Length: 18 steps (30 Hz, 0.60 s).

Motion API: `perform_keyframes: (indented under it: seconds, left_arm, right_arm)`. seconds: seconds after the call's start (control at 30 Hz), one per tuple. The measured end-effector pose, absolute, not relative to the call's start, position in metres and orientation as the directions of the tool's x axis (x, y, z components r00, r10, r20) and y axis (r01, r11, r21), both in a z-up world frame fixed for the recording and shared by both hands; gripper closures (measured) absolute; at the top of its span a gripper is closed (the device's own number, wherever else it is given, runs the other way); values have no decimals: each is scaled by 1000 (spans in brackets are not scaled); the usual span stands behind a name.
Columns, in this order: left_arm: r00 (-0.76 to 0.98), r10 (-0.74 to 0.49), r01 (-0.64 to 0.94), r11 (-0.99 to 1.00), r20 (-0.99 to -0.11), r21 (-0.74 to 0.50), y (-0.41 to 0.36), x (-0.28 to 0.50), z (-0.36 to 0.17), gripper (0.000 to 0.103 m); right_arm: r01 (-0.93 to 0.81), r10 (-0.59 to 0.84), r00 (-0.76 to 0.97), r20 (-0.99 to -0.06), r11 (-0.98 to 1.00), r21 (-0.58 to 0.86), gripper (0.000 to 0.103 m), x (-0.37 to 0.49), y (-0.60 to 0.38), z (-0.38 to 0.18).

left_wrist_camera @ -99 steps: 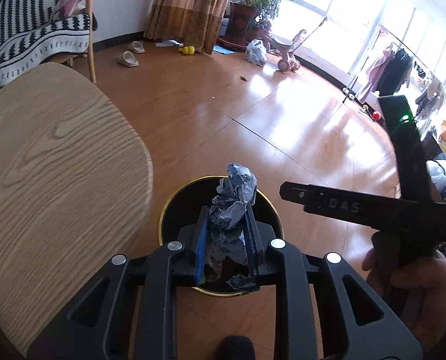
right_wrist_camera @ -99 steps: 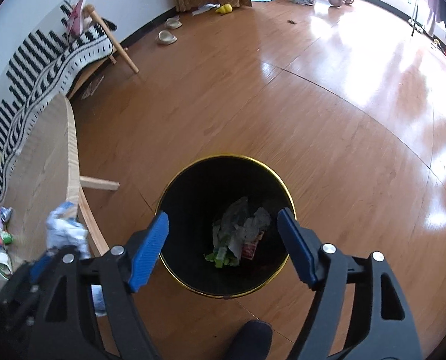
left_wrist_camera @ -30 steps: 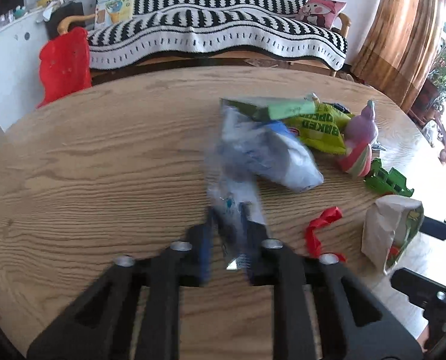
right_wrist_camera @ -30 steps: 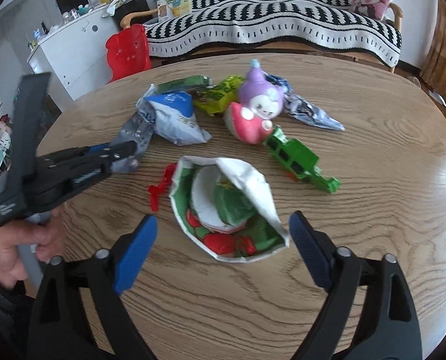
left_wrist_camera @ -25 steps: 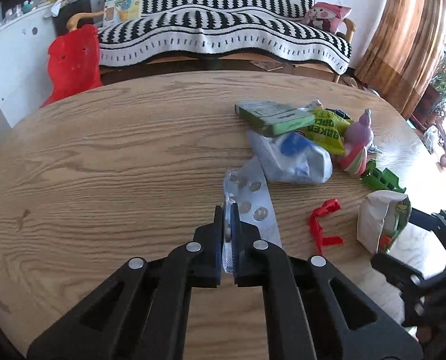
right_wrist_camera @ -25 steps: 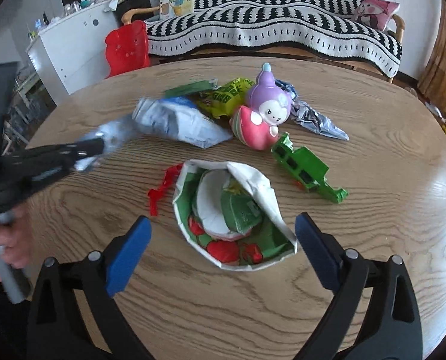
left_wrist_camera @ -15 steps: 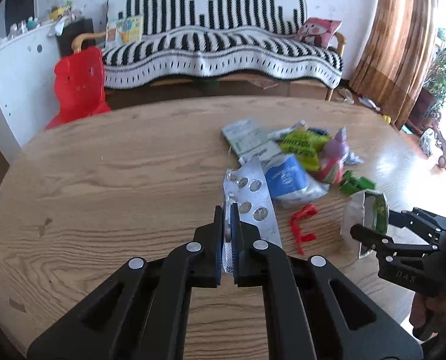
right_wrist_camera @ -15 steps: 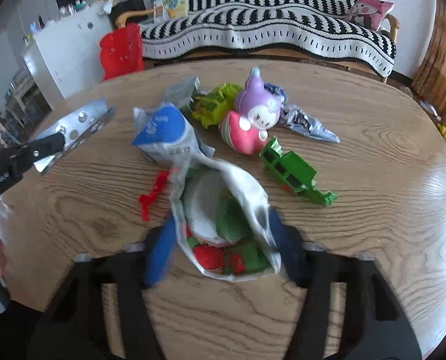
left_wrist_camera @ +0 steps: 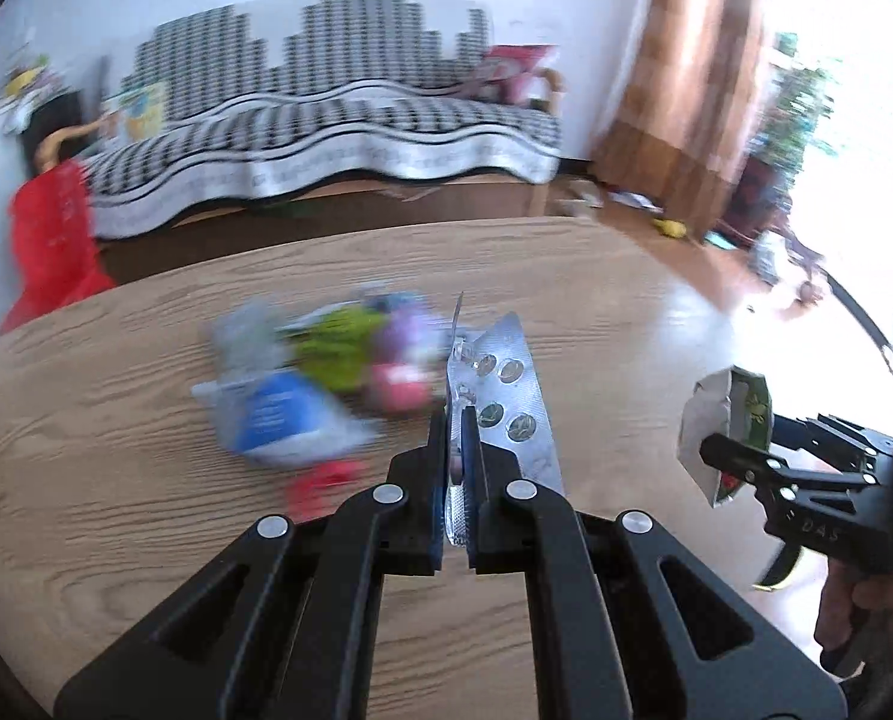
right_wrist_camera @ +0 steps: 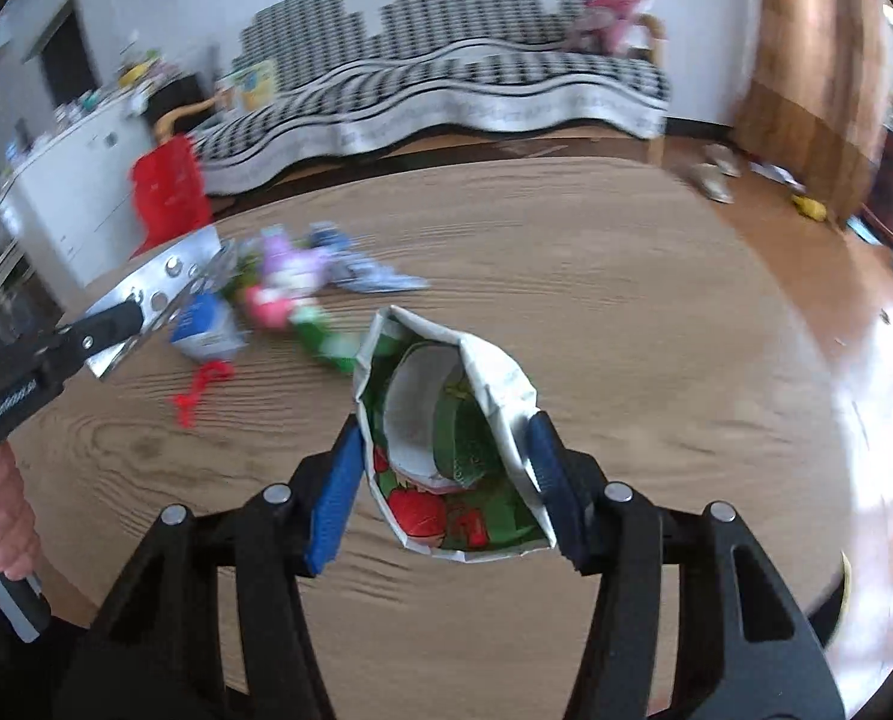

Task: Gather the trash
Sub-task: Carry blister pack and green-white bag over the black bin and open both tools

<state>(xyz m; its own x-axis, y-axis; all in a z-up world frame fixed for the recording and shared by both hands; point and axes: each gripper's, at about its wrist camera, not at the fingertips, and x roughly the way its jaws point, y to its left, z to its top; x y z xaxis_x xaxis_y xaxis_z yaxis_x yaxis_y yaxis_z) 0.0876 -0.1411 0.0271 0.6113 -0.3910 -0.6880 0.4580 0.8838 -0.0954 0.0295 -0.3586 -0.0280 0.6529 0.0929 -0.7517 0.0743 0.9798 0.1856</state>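
The left gripper [left_wrist_camera: 457, 420] is clamping a pill sheet [left_wrist_camera: 506, 396] and the right gripper [right_wrist_camera: 446, 474], freshly closed, is squeezing a wrapper [right_wrist_camera: 452, 420]; both are hanging above the table [right_wrist_camera: 626, 300], so keeping firm grips matters.

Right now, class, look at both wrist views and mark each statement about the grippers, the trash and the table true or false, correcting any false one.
1. The left gripper is shut on a blister pack. True.
2. The right gripper holds nothing. False: it is closed on an opened snack bag.
3. The snack bag lies flat on the table. False: it is lifted clear of the wood in the gripper.
4. A red scrap lies on the table. True.
5. The table is cleared of litter. False: blurred wrappers and toys remain on it.
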Motion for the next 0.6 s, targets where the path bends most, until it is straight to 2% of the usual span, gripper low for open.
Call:
perform_keyframes:
  seconds: [0.37, 0.6]
  left_arm:
    - [411, -606, 749, 651, -681, -126, -342, -8, 0, 99]
    - [276, -653, 846, 513, -706, -144, -433, -60, -38, 99]
  right_arm:
    - [410, -101, 625, -774, 886, 215, 48, -91, -553, -54]
    - [556, -158, 557, -816, 800, 225, 48, -162, -634, -90]
